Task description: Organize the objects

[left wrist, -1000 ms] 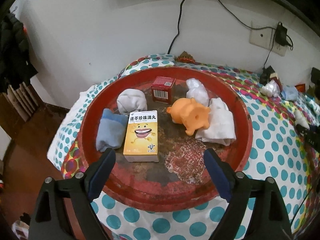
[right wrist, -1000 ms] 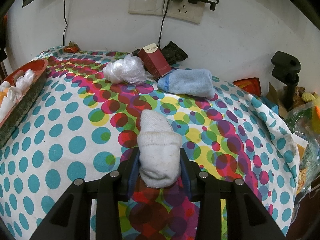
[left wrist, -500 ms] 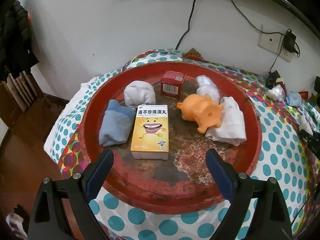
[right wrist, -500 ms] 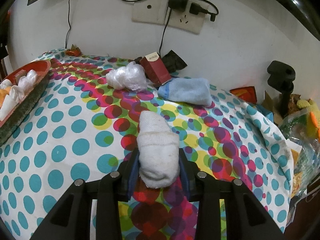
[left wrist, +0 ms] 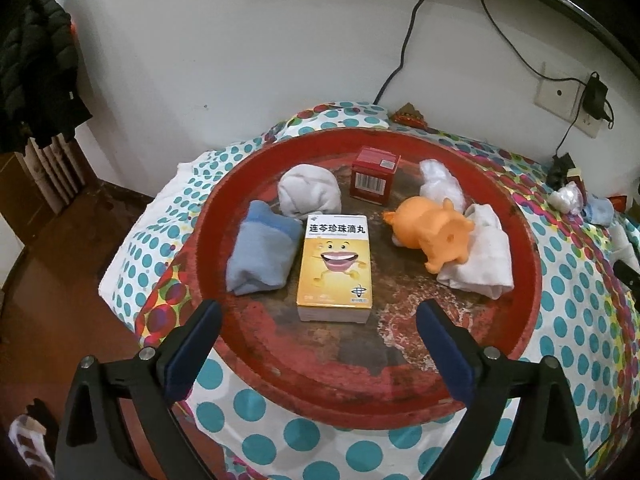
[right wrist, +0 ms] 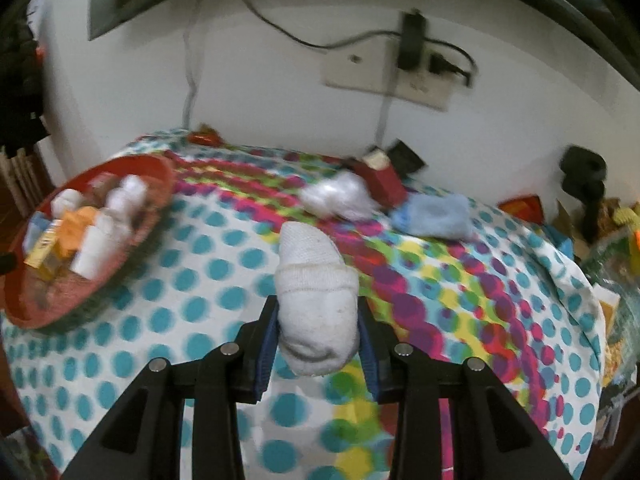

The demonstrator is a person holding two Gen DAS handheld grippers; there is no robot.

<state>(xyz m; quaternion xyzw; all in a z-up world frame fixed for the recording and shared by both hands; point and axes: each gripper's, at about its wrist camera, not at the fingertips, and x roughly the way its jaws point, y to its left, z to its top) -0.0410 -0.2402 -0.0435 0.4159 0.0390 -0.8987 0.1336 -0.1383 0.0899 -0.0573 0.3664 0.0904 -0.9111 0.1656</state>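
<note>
You are in the carry step: your right gripper pinches a rolled white sock between its pads and holds it clear of the dotted cloth, with the red tray off at about ten o'clock in the right wrist view. Your left gripper is spread wide with nothing between its fingers, its jaws having just been opening, and it hangs over the near rim of the tray. The next move, as I judge it, calls for swinging the sock across to the tray and setting it on a bare patch; the worn floor at about five o'clock from the yellow box looks free (keep your left gripper out of the path). Count in the tray, from the left wrist view: one yellow box at centre, one red box at twelve o'clock from it, one orange toy at two o'clock, one blue sock at nine o'clock, one rolled white sock at eleven o'clock, one white bundle behind the toy, one folded white cloth at three o'clock. Left on the cloth, seen from the right wrist: one plastic wad, one dark red box, one blue sock.
</note>
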